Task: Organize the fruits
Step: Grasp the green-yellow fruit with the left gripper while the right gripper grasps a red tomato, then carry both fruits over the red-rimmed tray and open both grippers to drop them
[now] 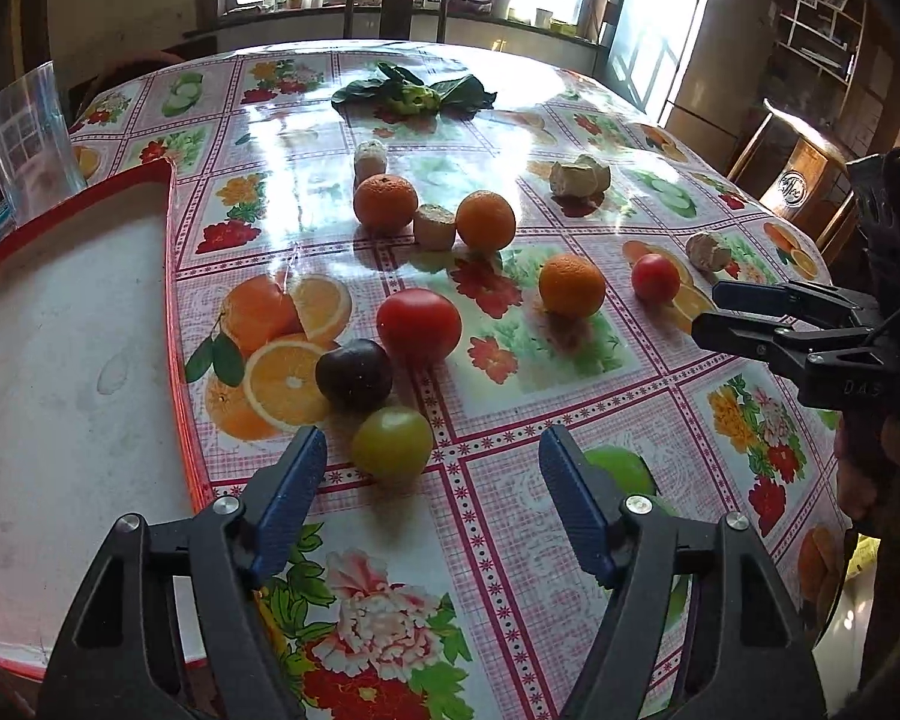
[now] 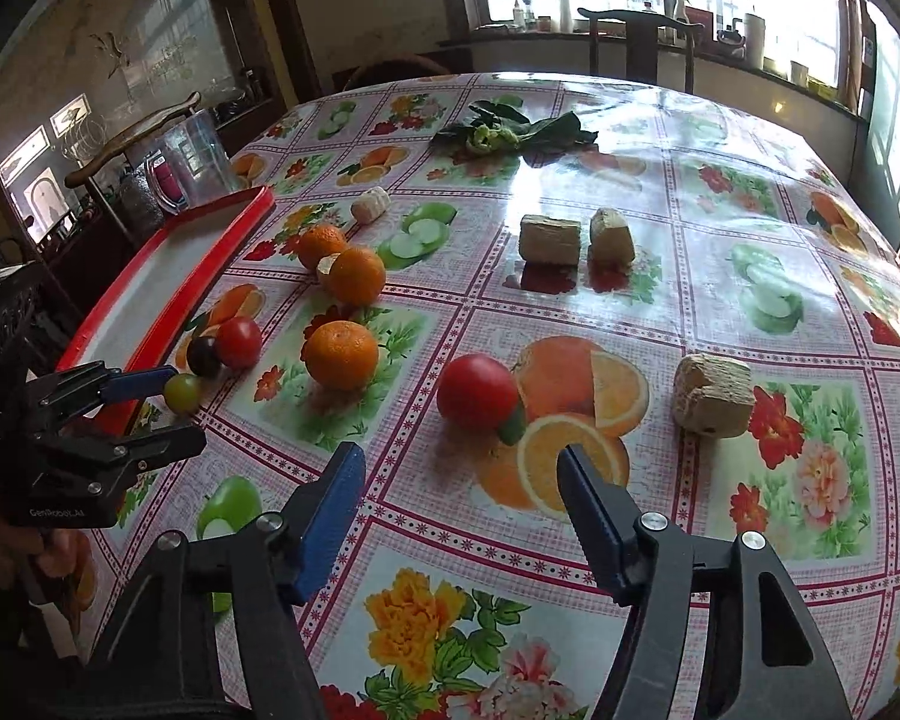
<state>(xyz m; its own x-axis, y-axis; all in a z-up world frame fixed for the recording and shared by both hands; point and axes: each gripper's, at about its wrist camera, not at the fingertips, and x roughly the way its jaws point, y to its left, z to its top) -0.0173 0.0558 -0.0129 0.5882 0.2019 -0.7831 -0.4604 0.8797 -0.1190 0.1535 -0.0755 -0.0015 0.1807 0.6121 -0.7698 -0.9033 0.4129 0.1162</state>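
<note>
**Fruit scattered on a glossy floral tablecloth**

The oilcloth table carries loose fruit beside an empty red tray. The left gripper hangs spread wide around the green plum; the right gripper gapes, empty, before a tomato. The plum looks smooth, round and likely to roll: grip its widest middle, gently.

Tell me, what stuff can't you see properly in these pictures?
- Red tray: its near end runs off the left wrist view's edge and goes behind the left gripper.
- Clear jug: cut by that view's left edge.
- Windowsill bottles: too small and washed out by window glare.
- Pale lumps: can't tell what they are.
- Right gripper: open, holding nothing.
</note>
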